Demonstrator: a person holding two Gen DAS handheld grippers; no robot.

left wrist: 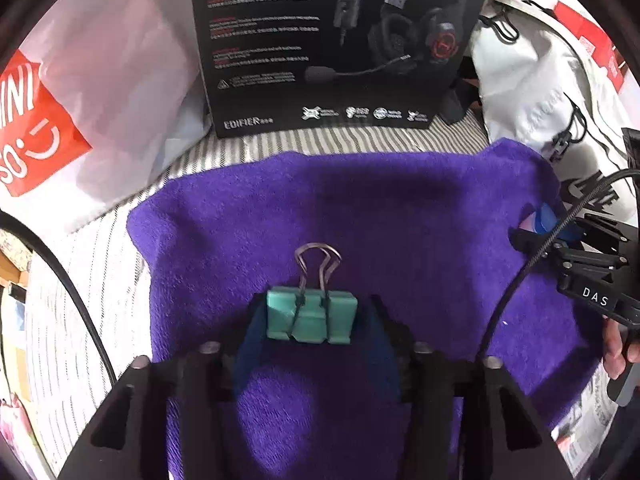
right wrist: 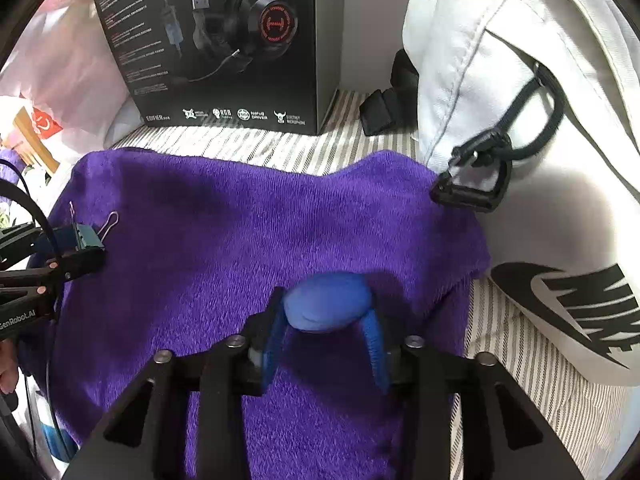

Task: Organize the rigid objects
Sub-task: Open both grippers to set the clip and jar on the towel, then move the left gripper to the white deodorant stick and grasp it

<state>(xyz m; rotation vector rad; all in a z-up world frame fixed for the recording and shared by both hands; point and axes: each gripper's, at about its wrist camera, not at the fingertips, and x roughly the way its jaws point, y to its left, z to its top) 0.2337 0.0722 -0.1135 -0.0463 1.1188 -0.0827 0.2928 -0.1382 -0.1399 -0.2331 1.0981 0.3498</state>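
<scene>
Black fingers of the left gripper (left wrist: pixel 310 320) fill the bottom of the left wrist view. Between them sits a green clip (left wrist: pixel 311 316), with its wire handles pointing away toward the far edge of the purple towel (left wrist: pixel 400 208). The jaws stand partly open. I think there is a thin gap on each side of the clip, so it looks let go, but the view is dark there and I cannot be sure. The clip rests on the towel near its left side.

Over by the right edge of the towel, the right gripper (right wrist: pixel 326 320) has a blue round thing (right wrist: pixel 328 302) between its blue pads (right wrist: pixel 276 336). These jaws are partly open too. The left pad is close against it, and the right pad seems just off it. It lies on the towel.

Behind the towel stand a black box (left wrist: pixel 332 40) and a white bag (right wrist: pixel 520 80), on a striped sheet (right wrist: pixel 280 144).

So both things are now down on the towel, well apart from each other. That part looks done. What is left, I guess, is to pull both grippers away. I see no other loose things to sort on the towel.
</scene>
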